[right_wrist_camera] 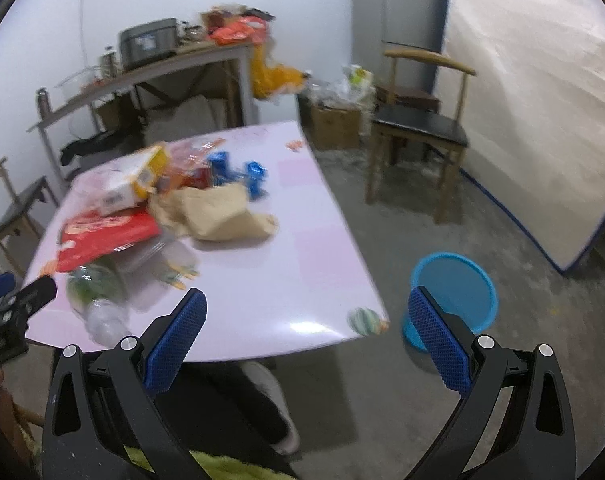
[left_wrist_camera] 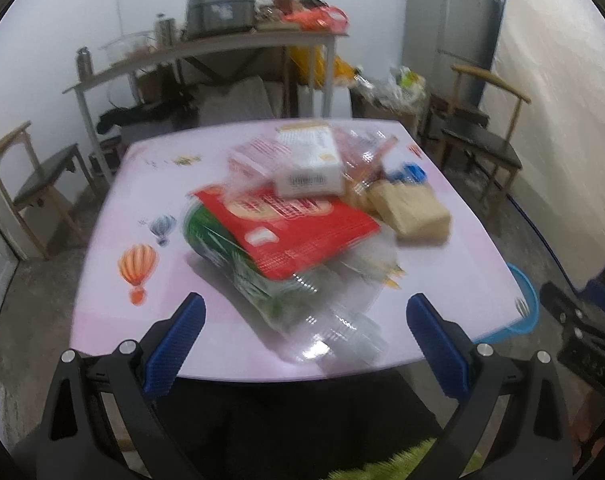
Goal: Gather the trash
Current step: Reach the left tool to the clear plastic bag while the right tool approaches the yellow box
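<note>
A heap of trash lies on the pink table (left_wrist_camera: 114, 304): a red snack bag (left_wrist_camera: 298, 228), a clear plastic bottle with a green label (left_wrist_camera: 262, 284), a white carton (left_wrist_camera: 310, 160), a brown paper bag (left_wrist_camera: 410, 208) and blue wrappers (right_wrist_camera: 238, 172). My left gripper (left_wrist_camera: 304, 338) hangs open just before the table's near edge, its jaws wide on either side of the bottle's end, touching nothing. My right gripper (right_wrist_camera: 306, 336) is open too, over the table's near right corner (right_wrist_camera: 358, 320), empty. A blue plastic basin (right_wrist_camera: 458, 292) stands on the floor right of the table.
Wooden chairs with dark seats stand at the right (right_wrist_camera: 418, 136) and far left (left_wrist_camera: 42, 184). A cluttered metal shelf table (left_wrist_camera: 206, 52) lines the back wall, with boxes and bags (right_wrist_camera: 338, 108) beside it. A large board (right_wrist_camera: 534, 120) leans at the right. A person's legs (right_wrist_camera: 262, 404) show below.
</note>
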